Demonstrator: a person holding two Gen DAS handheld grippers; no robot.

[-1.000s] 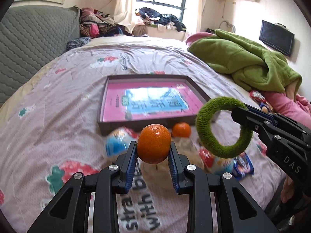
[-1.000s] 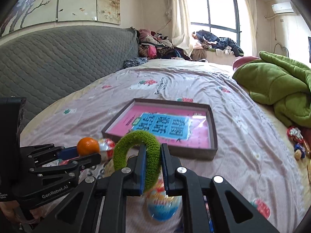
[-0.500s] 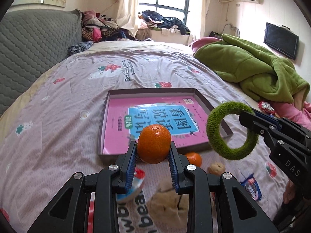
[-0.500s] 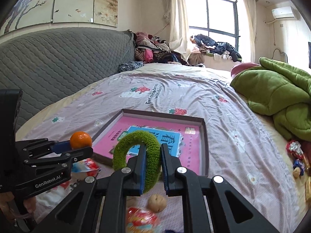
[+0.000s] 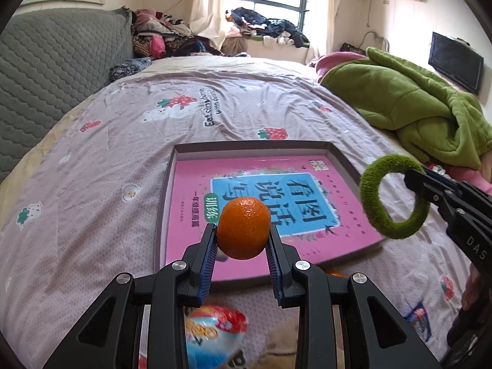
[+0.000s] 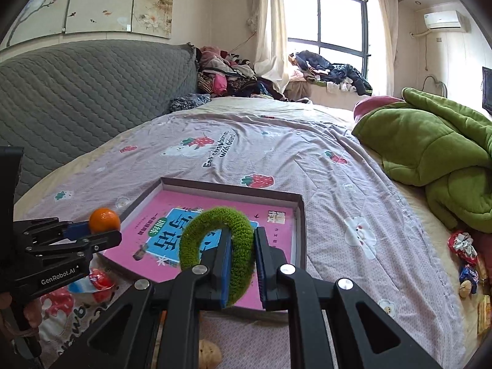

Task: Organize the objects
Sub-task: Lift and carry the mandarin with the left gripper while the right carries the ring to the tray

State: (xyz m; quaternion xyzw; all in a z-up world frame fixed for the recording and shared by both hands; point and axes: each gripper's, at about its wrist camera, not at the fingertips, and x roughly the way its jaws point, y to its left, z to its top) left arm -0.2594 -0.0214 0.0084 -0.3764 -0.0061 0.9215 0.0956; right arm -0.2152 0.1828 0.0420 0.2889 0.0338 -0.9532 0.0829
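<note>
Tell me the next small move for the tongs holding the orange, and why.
Probably lower the left tongs and release: they grip the orange above the tray's near edge, over its pink book.

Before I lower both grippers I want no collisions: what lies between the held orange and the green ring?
Nothing solid: between the orange and green ring, the left wrist view shows only open air above the pink book in the tray.

Orange tangerine [image 5: 244, 228], green ring [image 5: 393, 196]
</note>
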